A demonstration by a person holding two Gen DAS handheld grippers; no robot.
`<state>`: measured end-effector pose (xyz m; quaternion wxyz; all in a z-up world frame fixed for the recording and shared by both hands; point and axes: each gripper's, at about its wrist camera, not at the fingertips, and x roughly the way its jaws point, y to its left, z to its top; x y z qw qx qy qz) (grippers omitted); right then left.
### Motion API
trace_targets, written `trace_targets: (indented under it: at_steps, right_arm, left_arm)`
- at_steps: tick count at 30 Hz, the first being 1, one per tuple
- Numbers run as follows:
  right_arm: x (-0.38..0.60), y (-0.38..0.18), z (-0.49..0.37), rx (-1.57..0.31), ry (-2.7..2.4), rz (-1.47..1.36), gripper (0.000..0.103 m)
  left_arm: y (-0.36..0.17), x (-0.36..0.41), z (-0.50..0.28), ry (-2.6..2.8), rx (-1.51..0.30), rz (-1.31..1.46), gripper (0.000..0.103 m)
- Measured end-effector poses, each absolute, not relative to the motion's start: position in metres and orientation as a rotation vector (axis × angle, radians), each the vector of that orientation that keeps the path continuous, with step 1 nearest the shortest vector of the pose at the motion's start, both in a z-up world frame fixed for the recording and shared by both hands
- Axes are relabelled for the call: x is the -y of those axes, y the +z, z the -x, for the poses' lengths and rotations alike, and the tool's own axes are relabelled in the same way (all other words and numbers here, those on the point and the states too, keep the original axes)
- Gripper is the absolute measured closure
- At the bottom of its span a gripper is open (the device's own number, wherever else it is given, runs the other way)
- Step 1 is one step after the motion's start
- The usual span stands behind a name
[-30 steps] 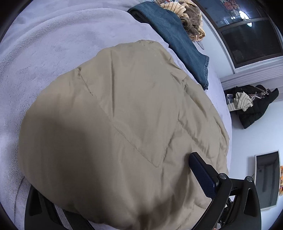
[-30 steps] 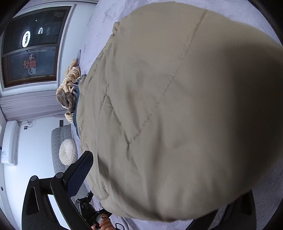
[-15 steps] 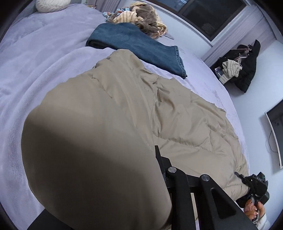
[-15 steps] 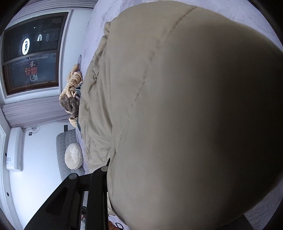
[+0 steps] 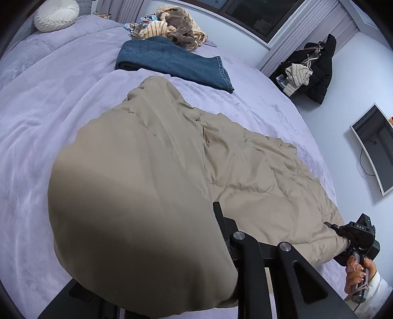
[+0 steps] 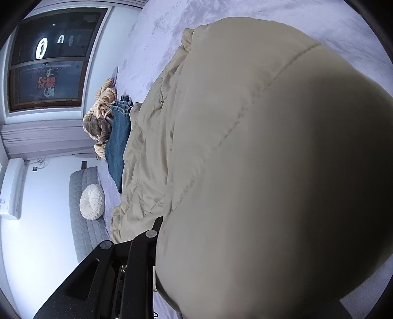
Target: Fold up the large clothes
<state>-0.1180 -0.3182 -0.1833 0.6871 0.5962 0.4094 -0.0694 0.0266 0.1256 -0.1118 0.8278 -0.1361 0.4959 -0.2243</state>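
Note:
A large beige quilted jacket [image 5: 245,157] lies spread on the lilac bed [image 5: 49,103]. My left gripper [image 5: 206,245] is shut on a near edge of the jacket, and the lifted cloth bulges over the fingers and hides them. My right gripper [image 6: 159,245] is shut on another near edge of the jacket [image 6: 245,147], whose cloth fills most of that view. The right gripper also shows in the left wrist view [image 5: 331,224], clamped on the jacket's hem at lower right.
Folded blue jeans [image 5: 172,63] lie beyond the jacket, with a heap of striped and brown clothes [image 5: 172,27] behind them. A white round cushion [image 5: 56,14] sits at the bed's head. A dark coat [image 5: 316,71] hangs on the wall by a monitor [image 5: 371,147].
Both grippers closed on the jacket's near edge and lifted it. The cloth now bunches up over the fingers, and the left view has swung to show more of the bed.

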Motion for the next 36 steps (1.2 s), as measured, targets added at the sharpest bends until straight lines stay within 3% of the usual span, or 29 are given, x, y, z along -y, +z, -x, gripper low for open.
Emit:
trace_targets:
  at_steps: [11, 14, 16, 19, 24, 31, 36]
  right_arm:
    - [0.286, -0.183, 0.219, -1.022, -0.148, -1.374, 0.077]
    - [0.289, -0.187, 0.225, -1.078, -0.192, -1.381, 0.065]
    - [0.294, -0.181, 0.224, -1.113, -0.216, -1.356, 0.059]
    - [0.300, -0.161, 0.226, -1.136, -0.231, -1.273, 0.057]
    - [0.308, -0.129, 0.230, -1.156, -0.283, -1.145, 0.059]
    - [0.309, -0.093, 0.275, -1.081, -0.398, -0.985, 0.075]
    - [0.295, -0.087, 0.235, -1.098, -0.331, -0.899, 0.075]
  left_arm:
    - [-0.138, -0.158, 0.086, -0.393, -1.212, 0.295, 0.079]
    - [-0.149, -0.157, 0.094, -0.339, -1.274, 0.257, 0.079]
    - [-0.145, -0.160, 0.098, -0.304, -1.289, 0.226, 0.071]
    - [-0.128, -0.169, 0.104, -0.288, -1.283, 0.188, 0.069]
    - [-0.094, -0.181, 0.116, -0.224, -1.238, 0.140, 0.069]
    - [-0.065, -0.190, 0.119, -0.112, -1.143, 0.071, 0.069]
    - [-0.104, -0.167, 0.099, -0.161, -1.240, 0.029, 0.069]
